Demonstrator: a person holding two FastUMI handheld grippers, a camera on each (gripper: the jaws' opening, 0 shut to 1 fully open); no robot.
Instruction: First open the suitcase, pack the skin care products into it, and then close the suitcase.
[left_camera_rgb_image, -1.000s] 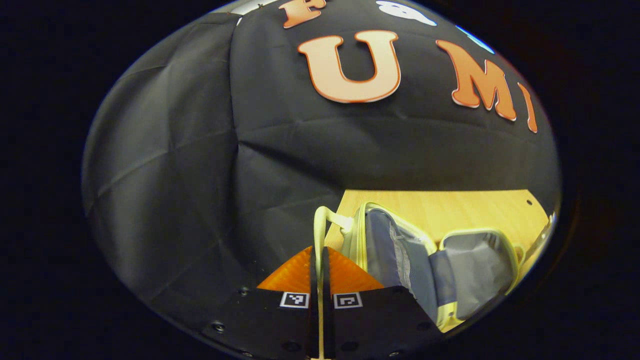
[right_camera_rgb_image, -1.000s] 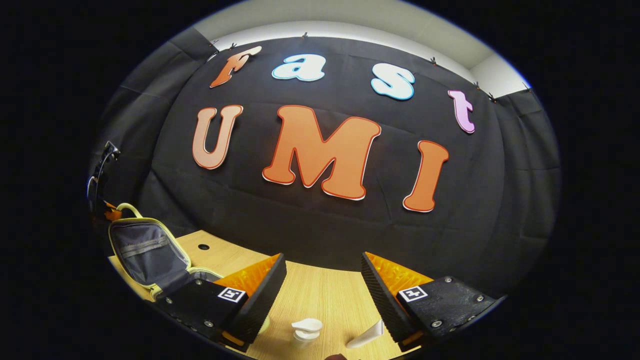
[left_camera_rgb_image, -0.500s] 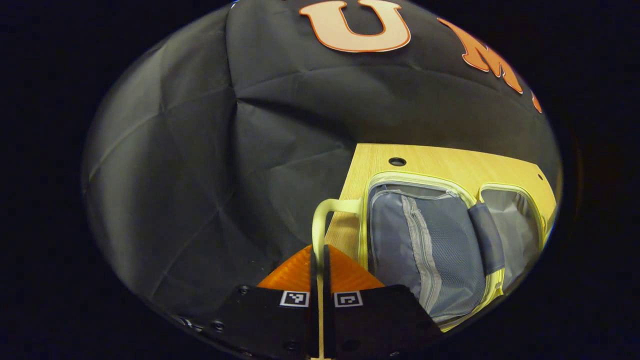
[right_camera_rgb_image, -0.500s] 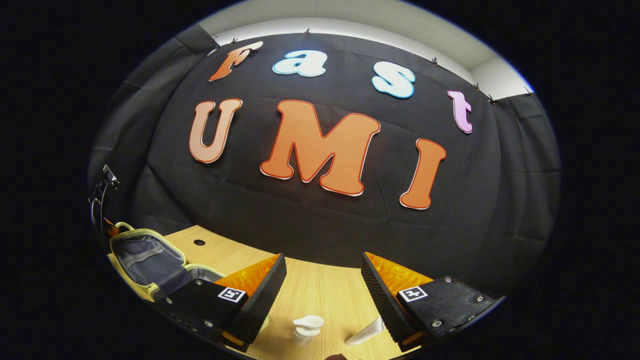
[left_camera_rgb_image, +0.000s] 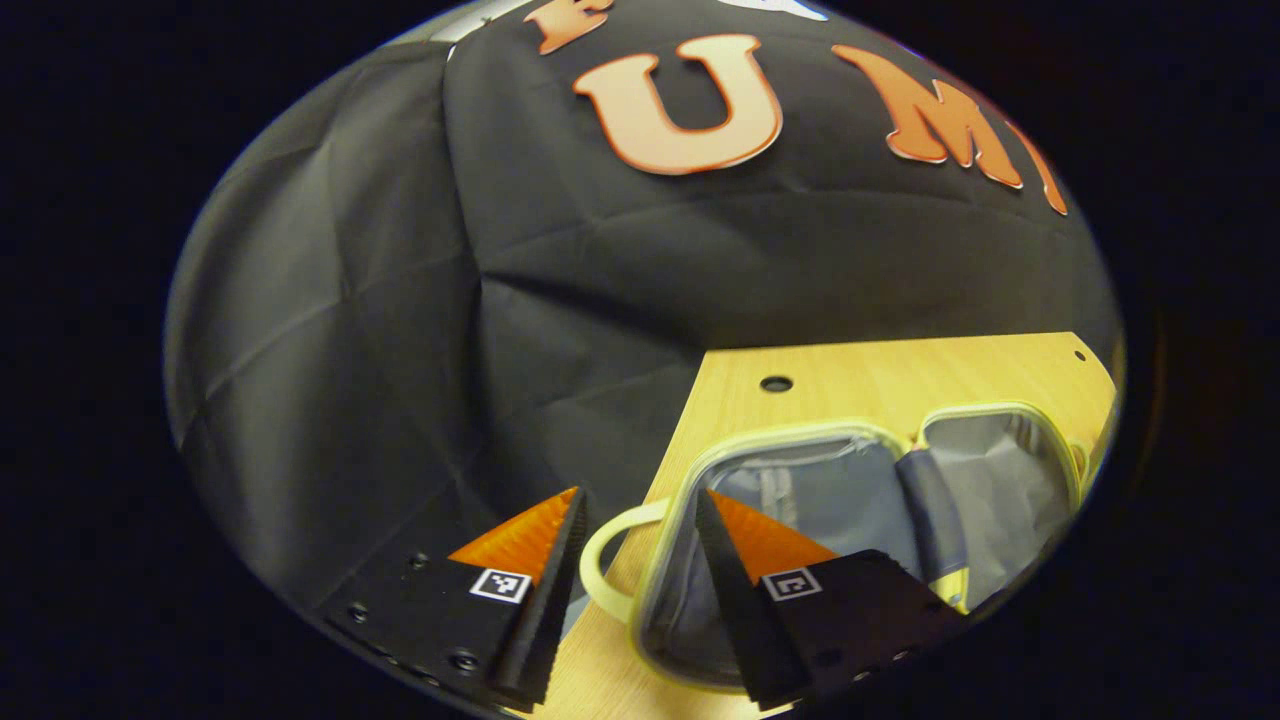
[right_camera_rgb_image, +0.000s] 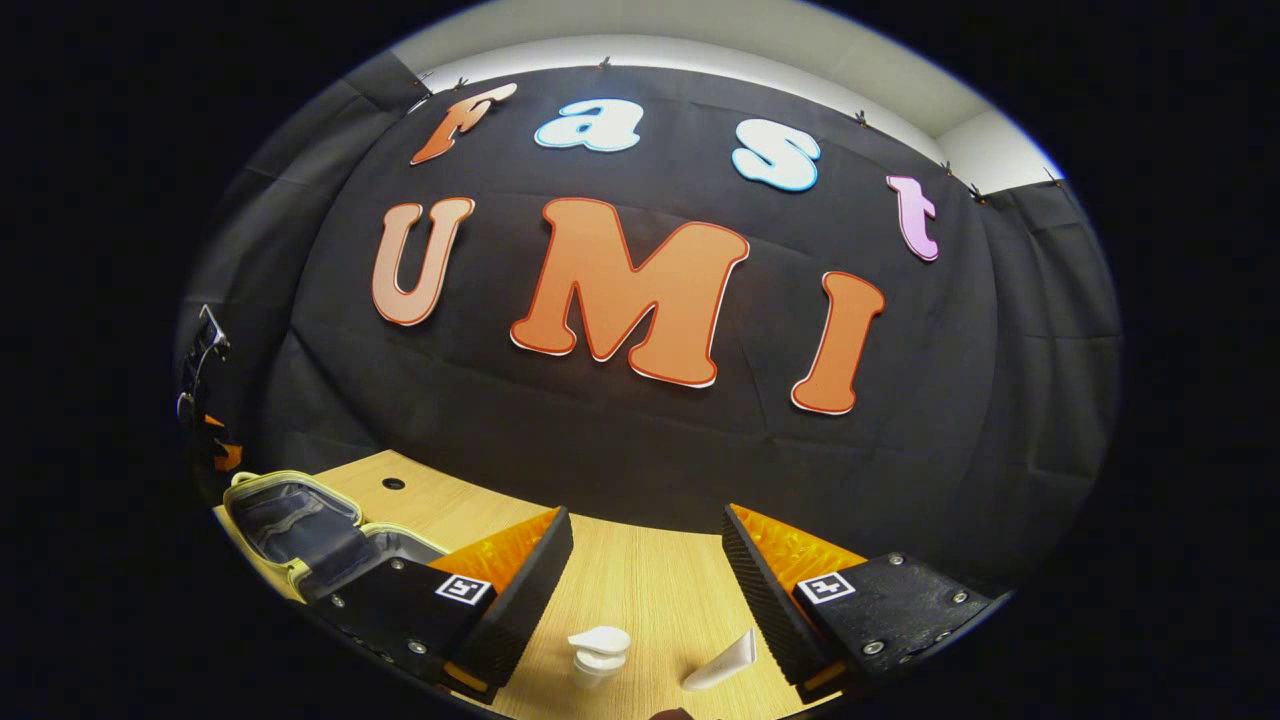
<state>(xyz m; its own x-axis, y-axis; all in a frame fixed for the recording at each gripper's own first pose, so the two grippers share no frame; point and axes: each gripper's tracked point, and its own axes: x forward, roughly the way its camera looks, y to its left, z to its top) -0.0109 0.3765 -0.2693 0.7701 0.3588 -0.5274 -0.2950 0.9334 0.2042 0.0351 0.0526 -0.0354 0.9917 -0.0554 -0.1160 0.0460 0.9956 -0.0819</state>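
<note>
Left gripper view: left claw (left_camera_rgb_image: 632, 530) fingers apart, holding nothing, poised just above the pale yellow loop handle (left_camera_rgb_image: 603, 570) of the small pale yellow suitcase with grey fabric lining (left_camera_rgb_image: 850, 500). Suitcase lies open flat on the light wooden desk (left_camera_rgb_image: 860, 375), both halves showing, near the desk's left edge; a round hole (left_camera_rgb_image: 775, 384) in the desk sits beyond the suitcase. Right gripper view: right claw (right_camera_rgb_image: 647, 560) fingers wide apart, empty, above the desk to the right of the suitcase (right_camera_rgb_image: 300, 525). Between its fingers, on the desk, a white pump-top bottle (right_camera_rgb_image: 597, 652) and, right of it, a white tube (right_camera_rgb_image: 722, 664) lying tilted, both well apart from the suitcase.
</note>
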